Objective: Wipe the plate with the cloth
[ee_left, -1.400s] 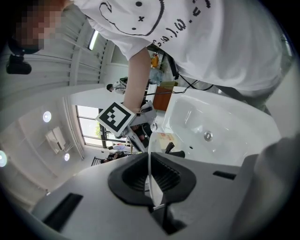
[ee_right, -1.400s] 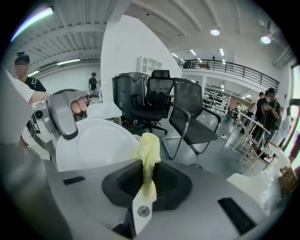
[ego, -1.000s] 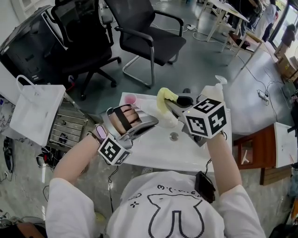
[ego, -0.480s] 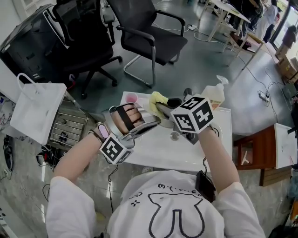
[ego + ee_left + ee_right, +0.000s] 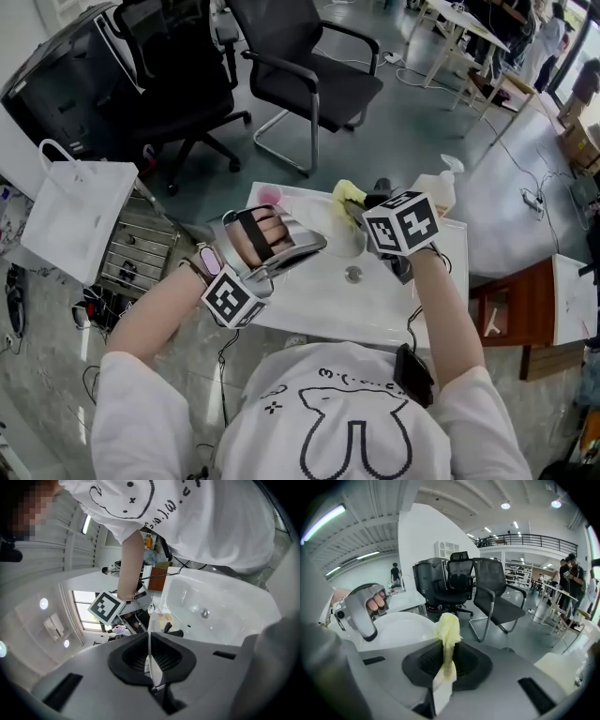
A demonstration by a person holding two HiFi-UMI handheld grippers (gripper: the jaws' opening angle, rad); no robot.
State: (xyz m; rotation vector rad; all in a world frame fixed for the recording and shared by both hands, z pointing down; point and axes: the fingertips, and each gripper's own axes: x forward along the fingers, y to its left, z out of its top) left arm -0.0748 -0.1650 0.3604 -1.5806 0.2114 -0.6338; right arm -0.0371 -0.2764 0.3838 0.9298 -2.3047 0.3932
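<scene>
My left gripper is shut on the near rim of a white plate and holds it tilted over the sink. In the left gripper view the plate's thin edge runs straight between the closed jaws of the left gripper. My right gripper is shut on a yellow cloth, which hangs at the plate's far right rim. From the right gripper view the cloth sticks up out of the right gripper, just right of the plate. Whether cloth and plate touch I cannot tell.
A white sink with a metal drain lies below both grippers. A soap dispenser bottle stands at its far right corner and a pink item at its far left. Office chairs and a white bag stand beyond.
My right gripper has come down with the yellow cloth toward the plate's far rim. The left gripper has kept the plate in place.
</scene>
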